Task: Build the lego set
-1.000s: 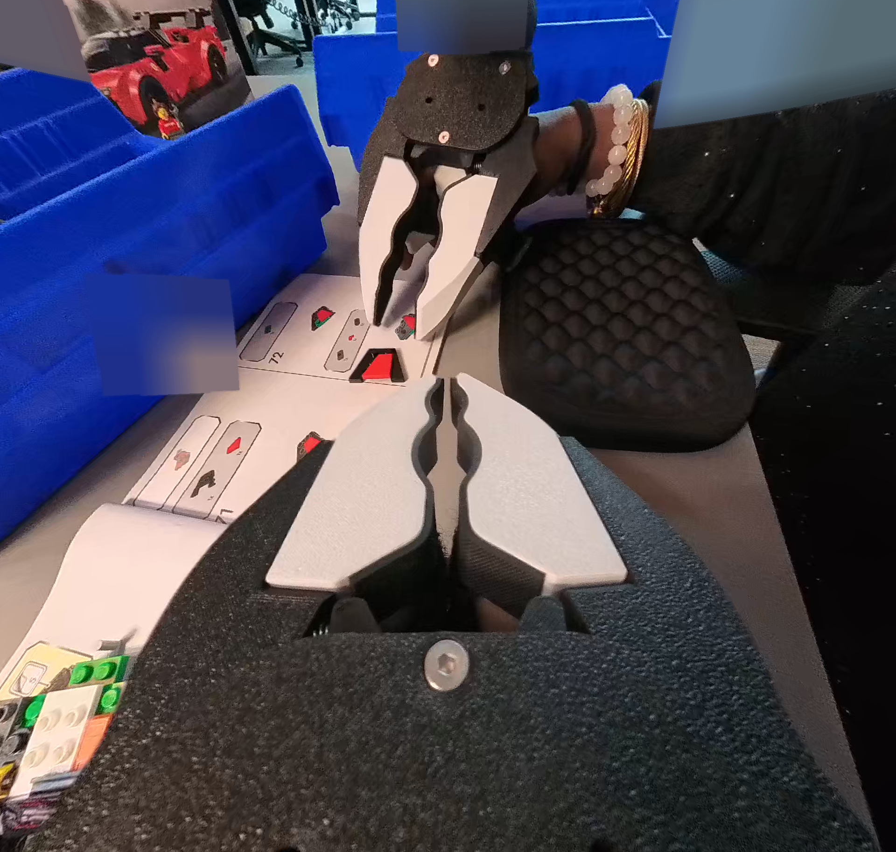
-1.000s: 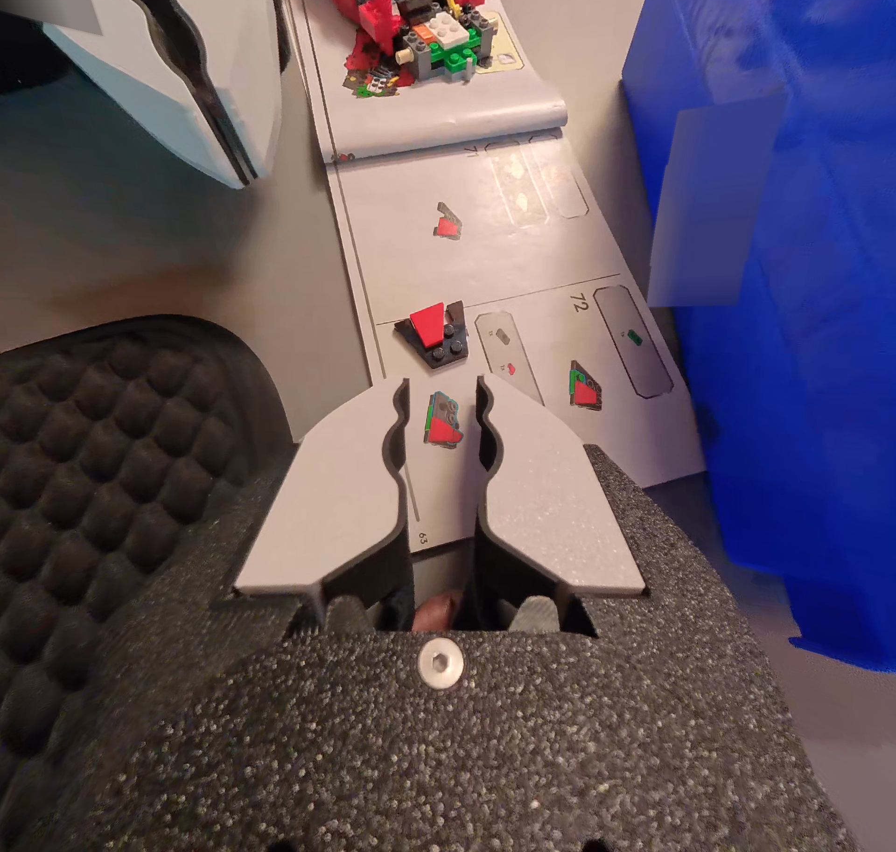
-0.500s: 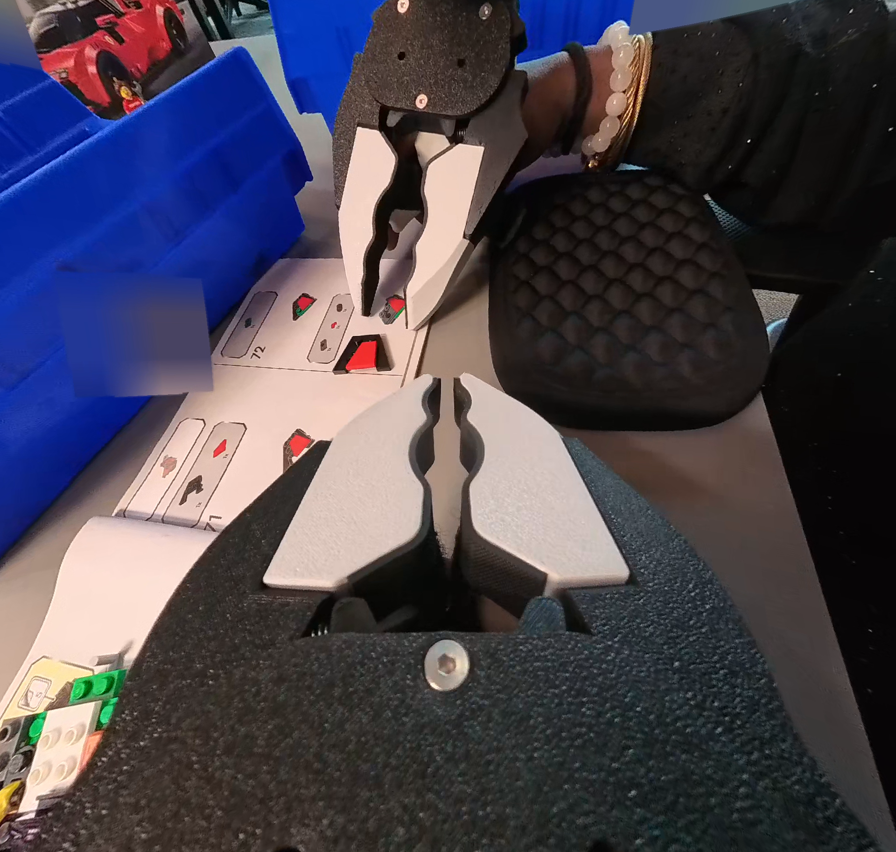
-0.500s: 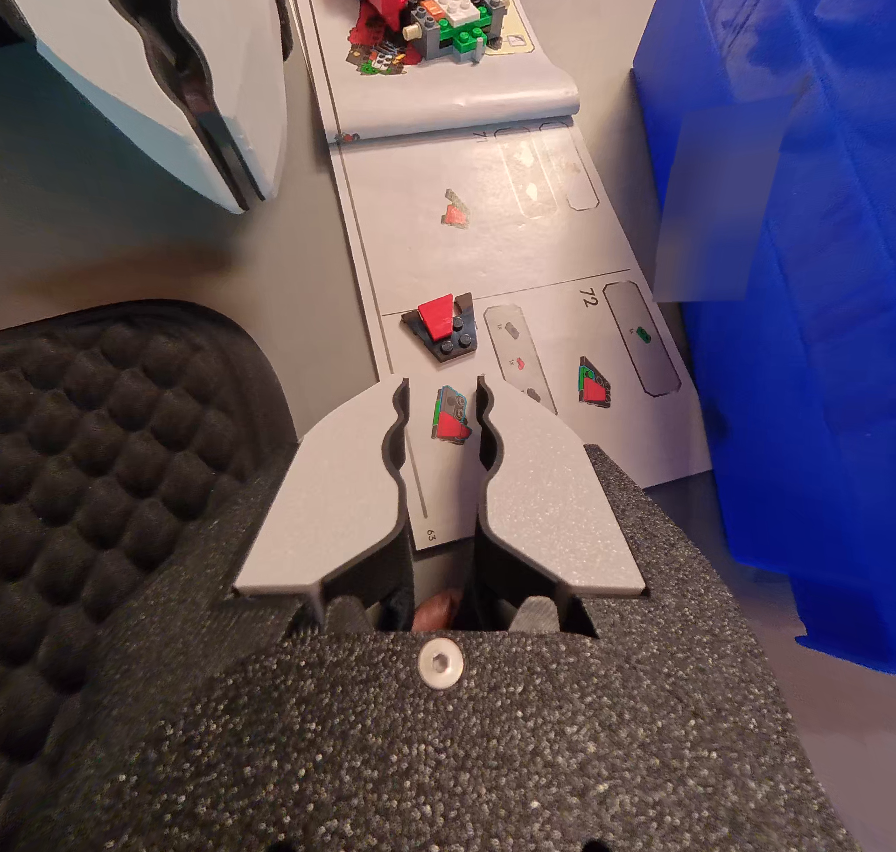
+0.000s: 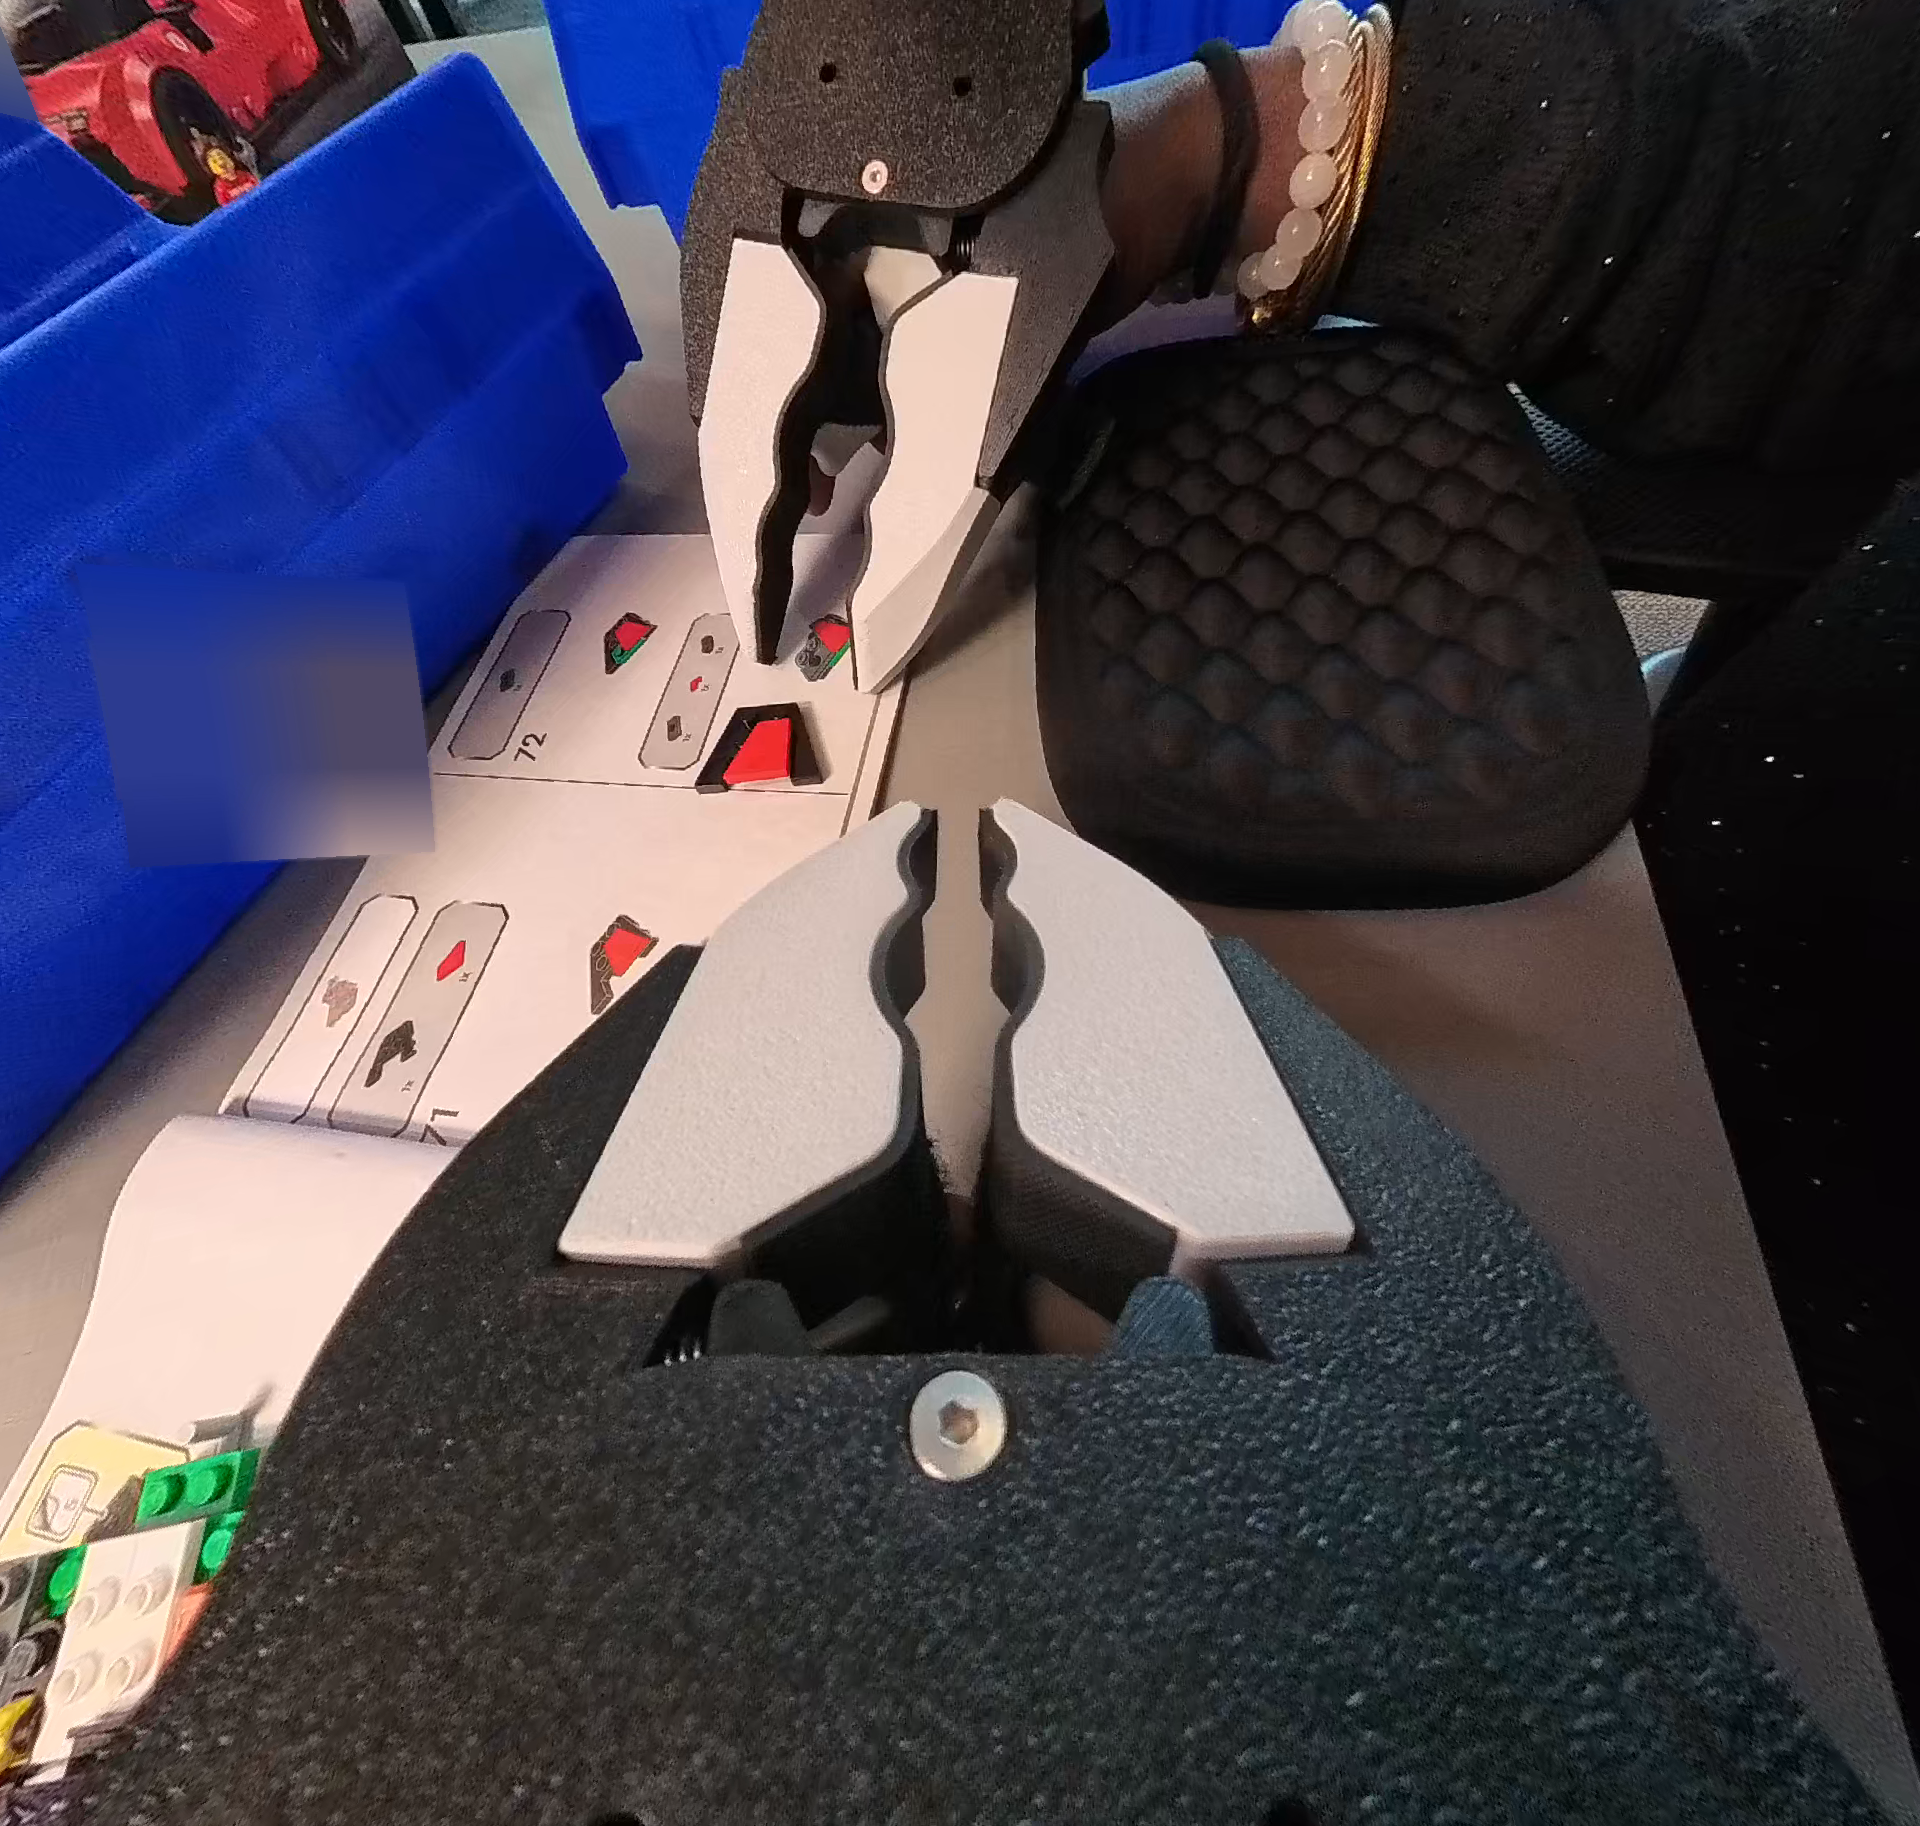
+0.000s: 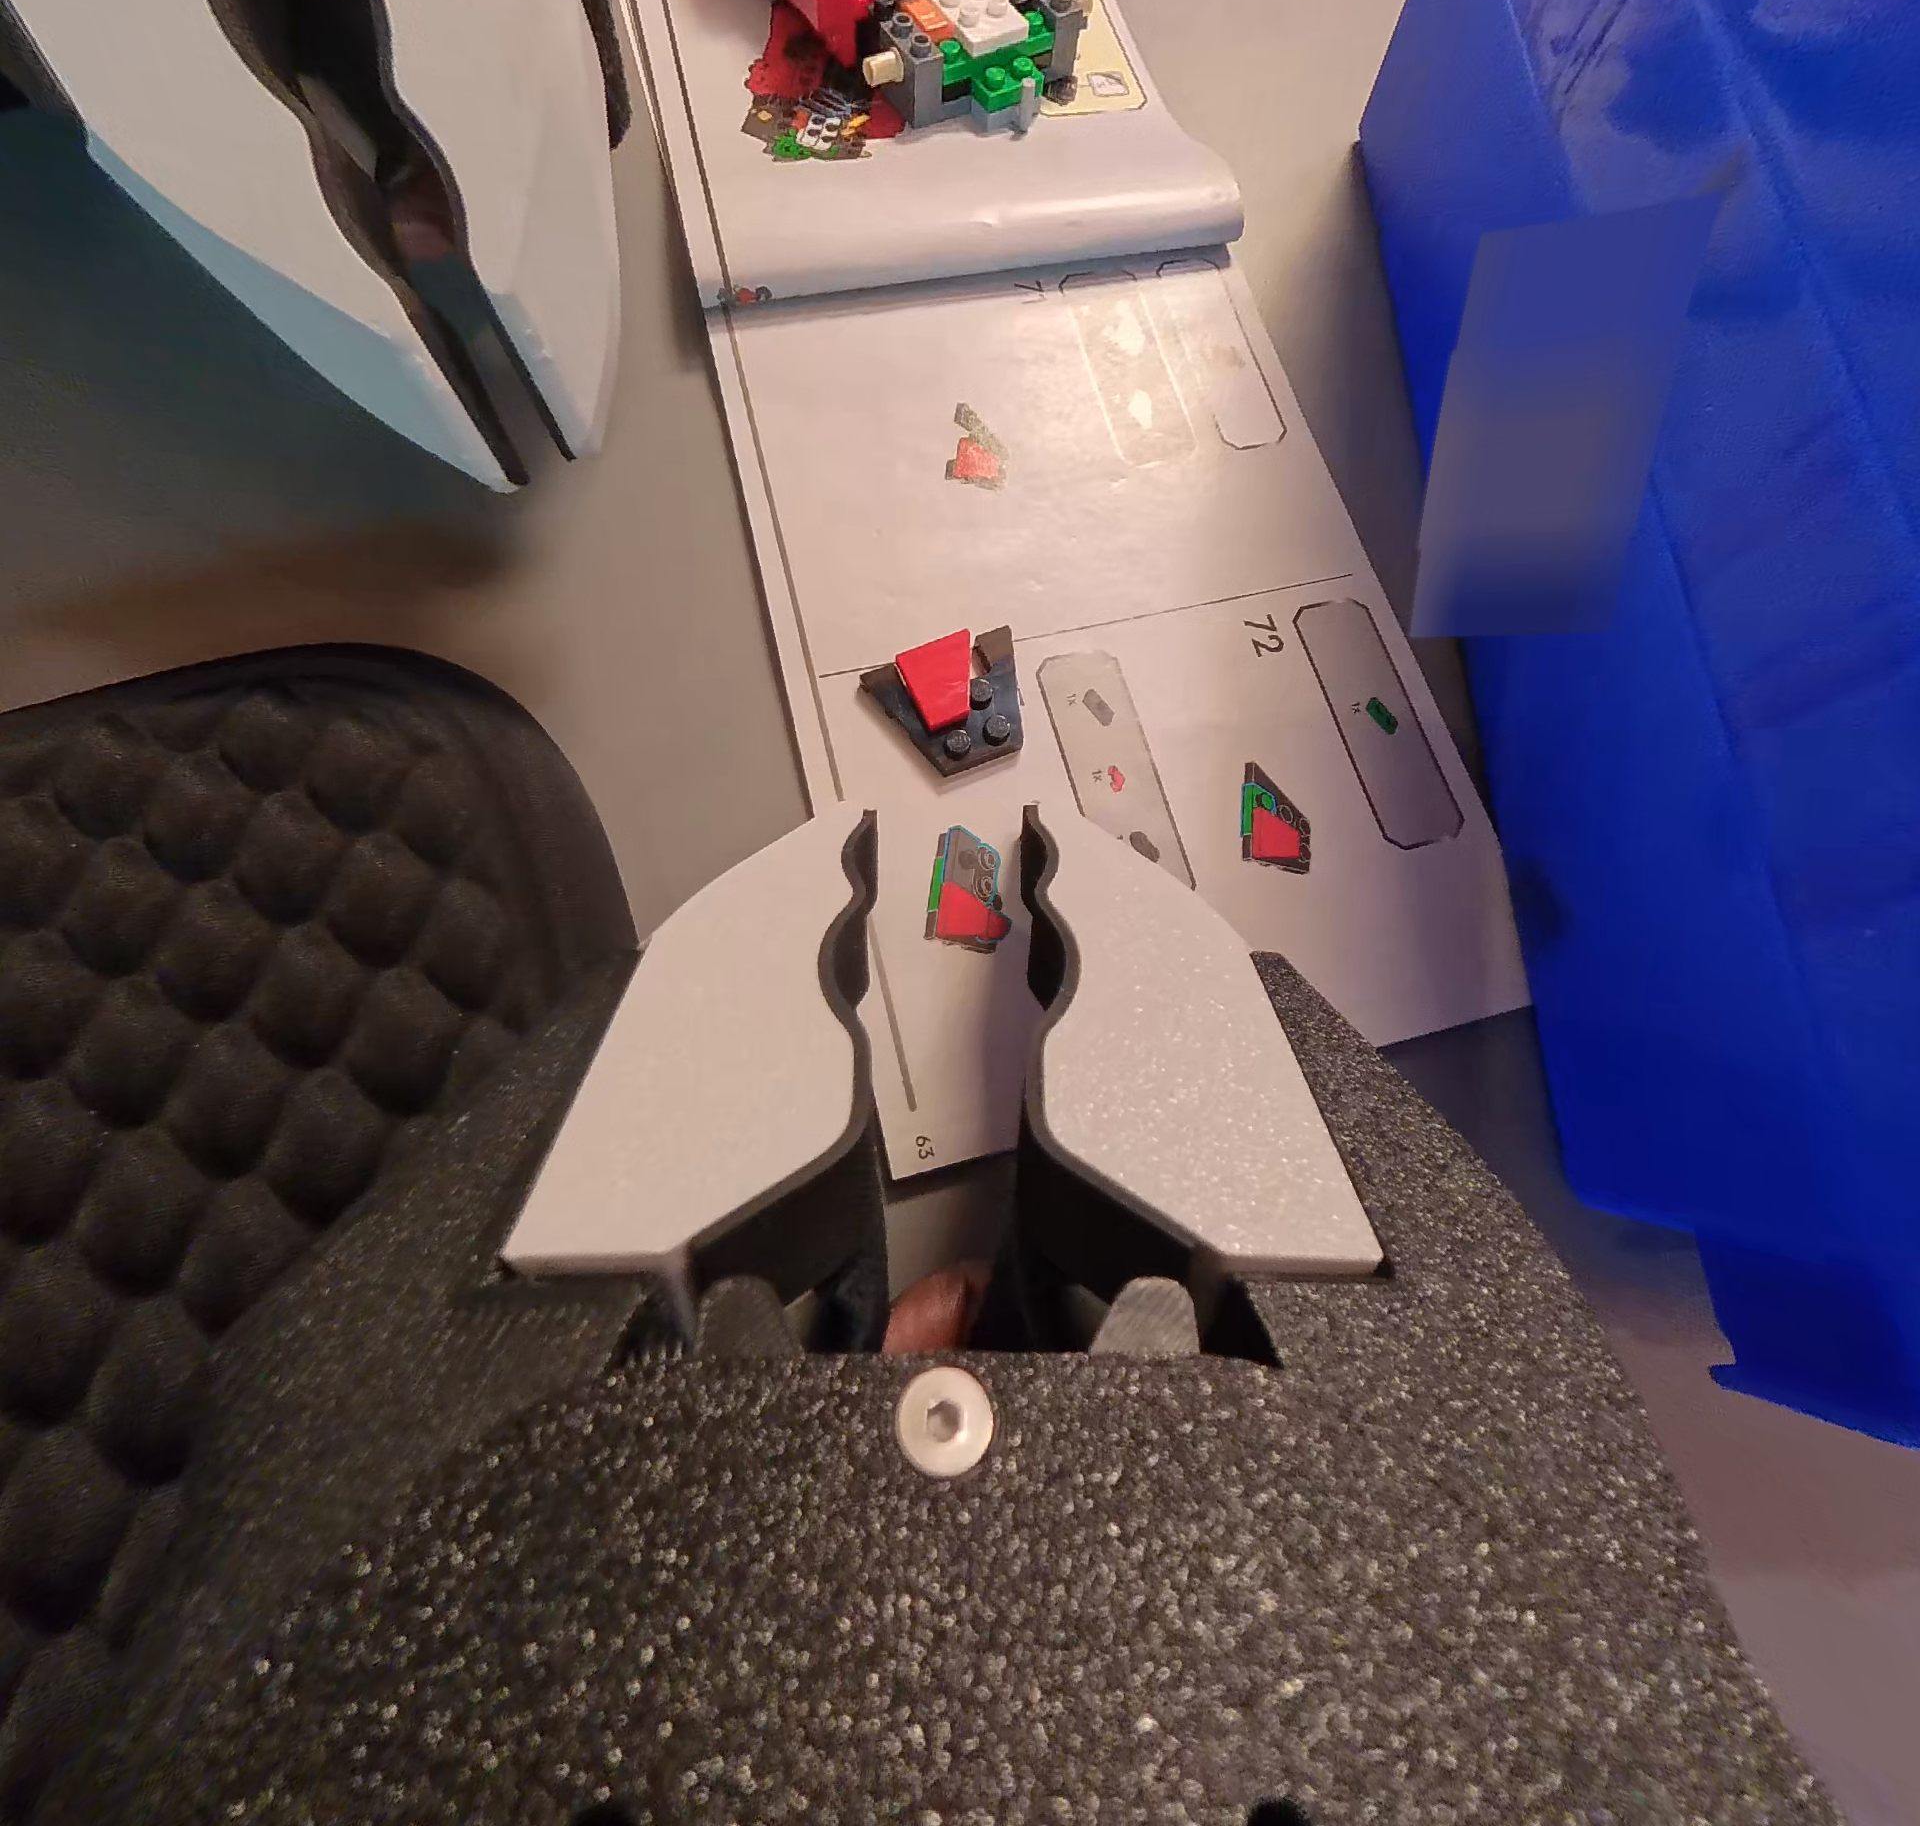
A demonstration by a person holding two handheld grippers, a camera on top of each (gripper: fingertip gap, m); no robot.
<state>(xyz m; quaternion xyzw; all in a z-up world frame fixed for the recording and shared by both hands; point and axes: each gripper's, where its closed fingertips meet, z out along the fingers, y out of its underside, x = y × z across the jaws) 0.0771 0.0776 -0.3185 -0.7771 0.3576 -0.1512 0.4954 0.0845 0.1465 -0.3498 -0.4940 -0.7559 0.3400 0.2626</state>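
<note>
Grey desk (image 6: 644,571) carries an open instruction booklet (image 6: 1039,529), with a black quilted pad (image 6: 260,945) along one side of it and a blue bin (image 6: 1714,737) along the other.

From the right wrist view, the right gripper (image 6: 948,820) hangs just above the near end of the booklet with its 2 fingers (image 6: 748,1028) parted by a moderate gap and nothing between them; a printed part diagram shows through the gap. Just past the fingertips, a small assembly of a red wedge on a black plate (image 6: 951,701) lies on the page, touching neither gripper. Farther along, beyond the booklet's curled fold, the partly built red car model (image 6: 914,10) sits on the page, with green, white and grey bricks at its near end. The left gripper (image 6: 520,457) reaches in from the far left of this view, above bare desk beside the booklet.

From the left wrist view, the left gripper (image 5: 956,815) has its fingers (image 5: 790,1049) nearly together, a narrow slit between them, holding nothing. Beyond it lies the same red-and-black assembly (image 5: 764,748), and past that the right gripper (image 5: 816,659) points down at the page, held by a hand (image 5: 1153,176) with bracelets on the wrist. At the far desk edge, more blue bins (image 5: 312,374) and a set box (image 5: 177,41) picturing a red car stand.
</note>
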